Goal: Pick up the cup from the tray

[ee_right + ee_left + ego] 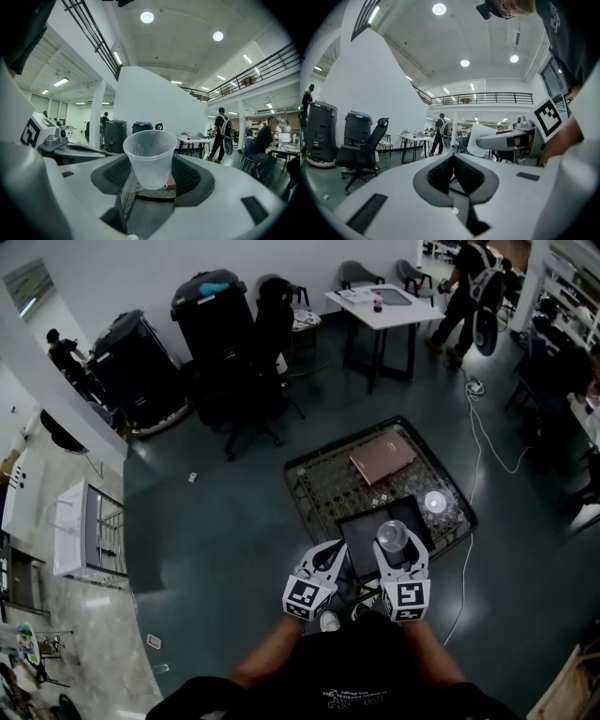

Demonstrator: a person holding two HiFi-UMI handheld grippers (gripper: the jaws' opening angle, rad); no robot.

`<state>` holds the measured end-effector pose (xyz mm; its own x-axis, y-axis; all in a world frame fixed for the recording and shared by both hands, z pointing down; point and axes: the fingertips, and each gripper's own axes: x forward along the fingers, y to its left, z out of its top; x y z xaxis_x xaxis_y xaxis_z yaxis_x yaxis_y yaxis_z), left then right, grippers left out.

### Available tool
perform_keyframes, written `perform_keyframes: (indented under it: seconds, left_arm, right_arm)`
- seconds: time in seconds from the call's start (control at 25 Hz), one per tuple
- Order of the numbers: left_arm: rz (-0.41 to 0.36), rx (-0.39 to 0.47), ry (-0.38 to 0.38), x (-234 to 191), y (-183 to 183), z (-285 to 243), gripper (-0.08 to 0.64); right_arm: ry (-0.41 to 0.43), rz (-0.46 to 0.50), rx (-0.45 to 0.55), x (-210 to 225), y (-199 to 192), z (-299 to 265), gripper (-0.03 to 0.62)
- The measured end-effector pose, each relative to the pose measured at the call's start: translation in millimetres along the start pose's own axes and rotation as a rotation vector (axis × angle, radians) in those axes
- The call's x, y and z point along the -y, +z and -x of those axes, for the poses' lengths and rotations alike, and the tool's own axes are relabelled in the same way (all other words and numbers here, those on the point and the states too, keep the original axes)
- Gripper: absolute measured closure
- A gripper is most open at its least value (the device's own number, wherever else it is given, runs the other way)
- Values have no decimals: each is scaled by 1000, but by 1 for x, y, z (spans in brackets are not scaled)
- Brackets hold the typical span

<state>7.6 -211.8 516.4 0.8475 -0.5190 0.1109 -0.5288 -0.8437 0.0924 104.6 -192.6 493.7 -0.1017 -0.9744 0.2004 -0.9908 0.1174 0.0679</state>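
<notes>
Squarely, cup [150, 157] gripped between right gripper [151, 165] fingers [191, 176].

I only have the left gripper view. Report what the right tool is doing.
Observer: The right tool is clamped on a clear plastic cup, held upright between its pads.
Operator: Locate the tray.
Observer: The head view shows the dark tray right under the cup, on a black mesh table.
Operator: List what else lies on that table.
Observer: A pink notebook and a round clear item, both off the tray.
</notes>
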Motion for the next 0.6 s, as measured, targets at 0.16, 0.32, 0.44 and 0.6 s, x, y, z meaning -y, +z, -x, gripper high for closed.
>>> perform_keyframes:
  seconds: [0.16, 0.32, 0.44, 0.6]
  left_arm:
    - [0, 8, 7, 0, 2, 8, 551]
    - [-6, 10, 13, 0, 5, 13, 551]
    - [-10, 13, 17, -1, 7, 17, 551]
    - [-10, 14, 21, -4, 6, 19, 551]
  right_arm:
    - [-5, 10, 4, -4, 2, 5, 313]
    - [-6, 12, 7, -7, 6, 8, 313]
    - [-5, 13, 8, -10, 7, 9, 313]
    - [-2, 12, 10, -12, 5, 8, 313]
